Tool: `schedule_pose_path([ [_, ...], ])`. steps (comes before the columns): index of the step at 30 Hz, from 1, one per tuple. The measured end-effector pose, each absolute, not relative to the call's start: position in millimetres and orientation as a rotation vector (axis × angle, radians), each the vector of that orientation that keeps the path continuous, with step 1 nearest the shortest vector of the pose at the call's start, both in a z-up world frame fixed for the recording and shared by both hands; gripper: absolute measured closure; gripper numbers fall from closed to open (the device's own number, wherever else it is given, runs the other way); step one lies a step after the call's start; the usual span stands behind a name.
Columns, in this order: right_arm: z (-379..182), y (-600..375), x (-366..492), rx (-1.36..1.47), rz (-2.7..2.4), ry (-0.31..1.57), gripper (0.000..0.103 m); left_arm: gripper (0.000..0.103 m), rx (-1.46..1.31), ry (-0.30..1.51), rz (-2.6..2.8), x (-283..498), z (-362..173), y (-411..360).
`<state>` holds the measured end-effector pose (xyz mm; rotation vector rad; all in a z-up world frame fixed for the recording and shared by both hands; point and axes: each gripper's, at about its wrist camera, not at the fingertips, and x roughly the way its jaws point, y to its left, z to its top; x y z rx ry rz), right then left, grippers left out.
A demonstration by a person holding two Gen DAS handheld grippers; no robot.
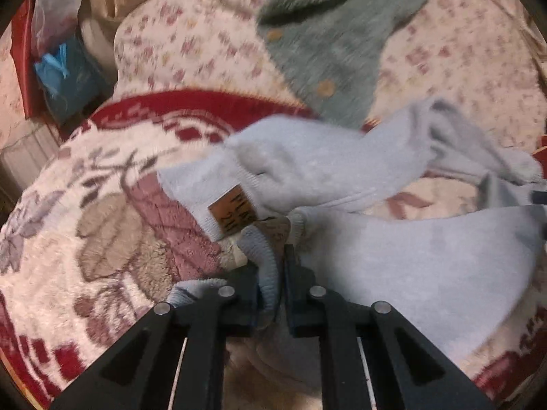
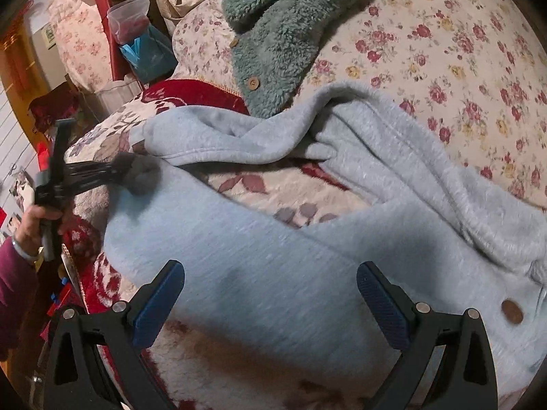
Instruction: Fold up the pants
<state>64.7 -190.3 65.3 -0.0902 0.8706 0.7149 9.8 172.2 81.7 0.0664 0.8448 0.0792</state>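
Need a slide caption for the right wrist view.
Open right gripper hovers over light grey fleece pants on a red floral blanket; left gripper pinches the cuff.

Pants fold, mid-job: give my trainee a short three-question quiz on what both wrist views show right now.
1. True or false: the left gripper is shut on a ribbed cuff of the grey pants.
2. How do the jaws of the right gripper stand? A) shut on cloth B) open above the pants C) shut on nothing
3. Fill in: beyond the pants, on the floral quilt, lies a fuzzy ____ garment with round buttons.

Key: 1 true; 2 B; 3 green.
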Motion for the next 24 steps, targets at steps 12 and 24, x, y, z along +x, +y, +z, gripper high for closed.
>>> schedule_pose_path([
  [12, 56.0, -130.8, 116.7, -0.251, 1.016, 0.96, 0.0, 0.092, -0.051, 0.74, 0.036, -31.2, 120.0, 174.5],
  [24, 33.1, -101.6, 128.0, -0.276, 1.097, 1.072, 0.092, 0.092, -0.099, 0.695, 0.06, -55.2, 141.1, 178.7],
])
